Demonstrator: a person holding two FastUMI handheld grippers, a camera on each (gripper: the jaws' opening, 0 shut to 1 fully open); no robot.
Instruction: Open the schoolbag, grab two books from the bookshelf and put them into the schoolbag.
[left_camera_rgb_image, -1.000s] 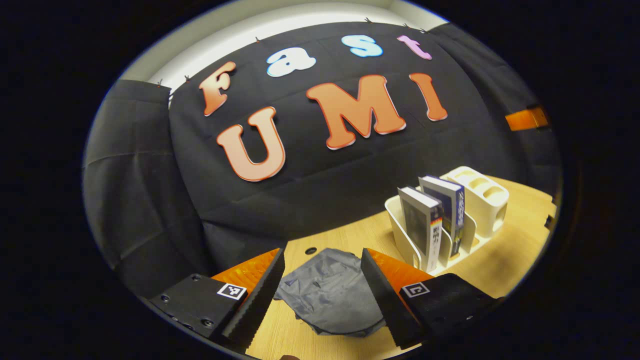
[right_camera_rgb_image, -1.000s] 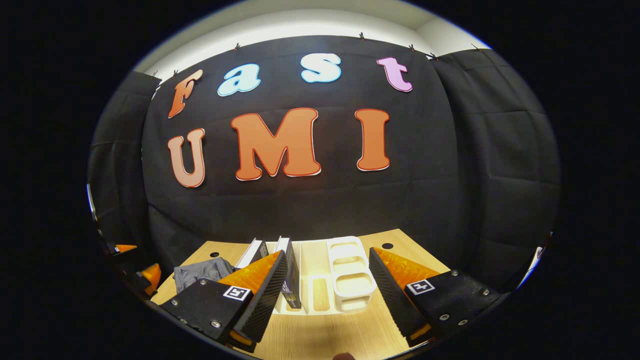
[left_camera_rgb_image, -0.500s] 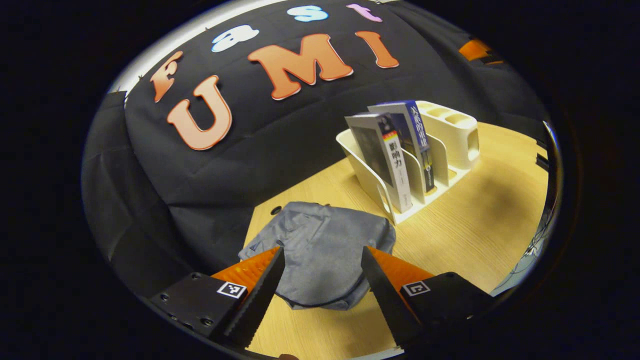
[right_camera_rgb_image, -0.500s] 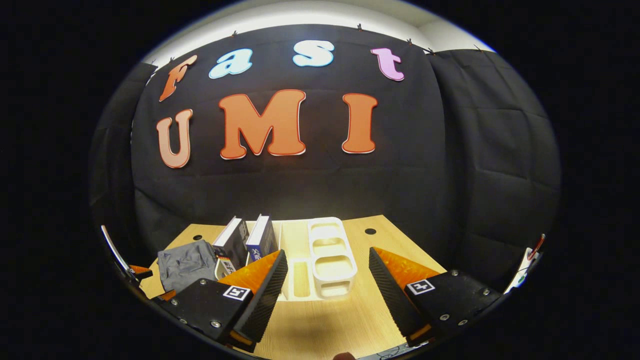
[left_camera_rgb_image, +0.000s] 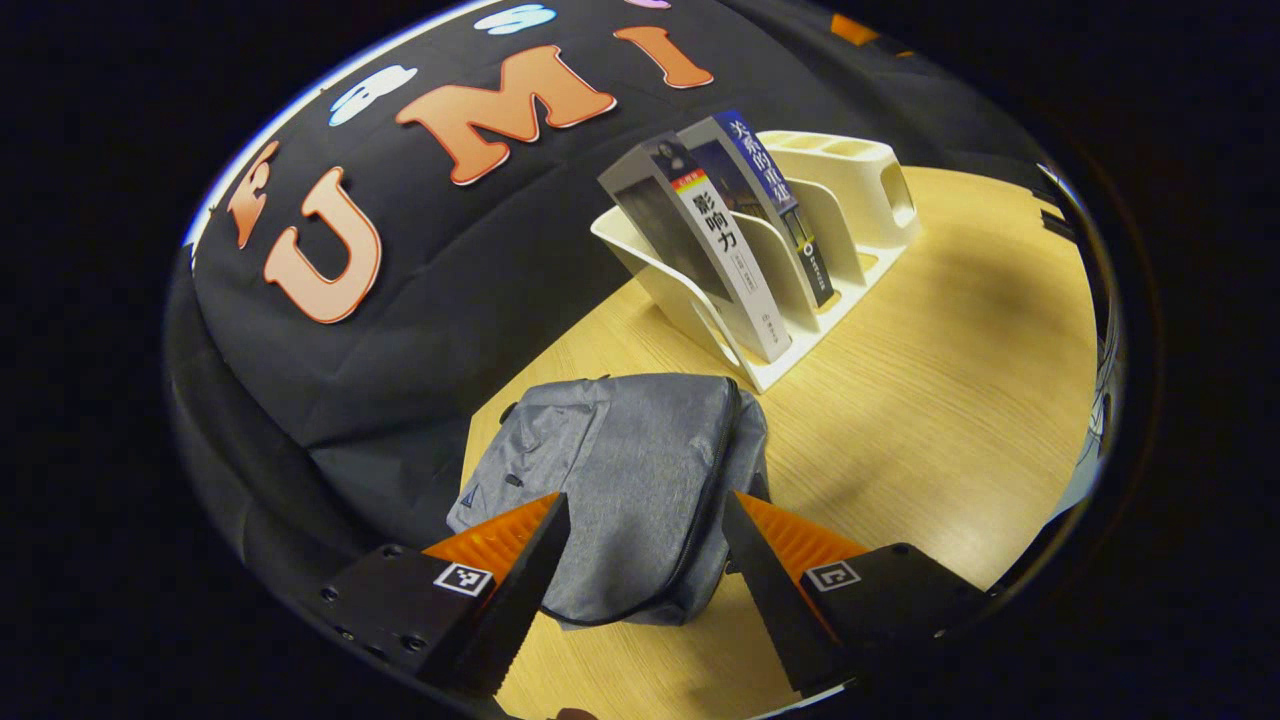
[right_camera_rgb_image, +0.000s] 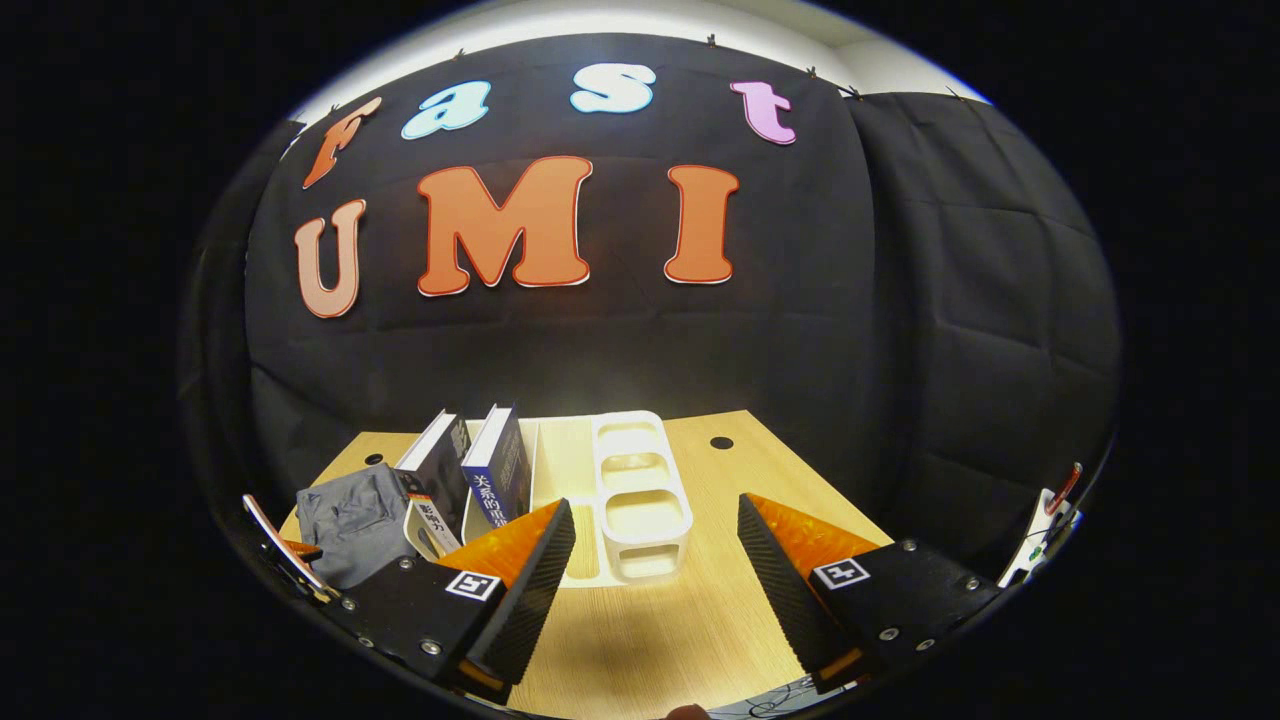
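Left gripper (left_camera_rgb_image: 640, 560) spread wide, nothing between the fingers, hovering just above the near end of the schoolbag (left_camera_rgb_image: 620, 480). Bag lies flat on the table (left_camera_rgb_image: 940, 400), grey, and the zipper (left_camera_rgb_image: 705, 500) running along its right edge looks fully closed, though the fisheye warps that edge so I wouldn't swear to the last bit. Right gripper (right_camera_rgb_image: 650, 580) also spread, empty, over bare table in front of the bookshelf (right_camera_rgb_image: 640, 500). Progress, as I read it: nothing done yet. Bag not opened, both books in the rack, so all three steps remain: unzip, grab twice, insert. Beyond the bag, just past its far end, the white bookshelf holds the grey book (left_camera_rgb_image: 700, 240) in the nearest slot and the blue book (left_camera_rgb_image: 770, 190) in the next one, both leaning back; the rack's far cup section is empty. View differences: the left gripper view gives the zipper line and bag outline clearly. In the right gripper view the bag is a small grey patch at far left, no zipper detail, but it looks straight down the rack's slots and empty compartments.
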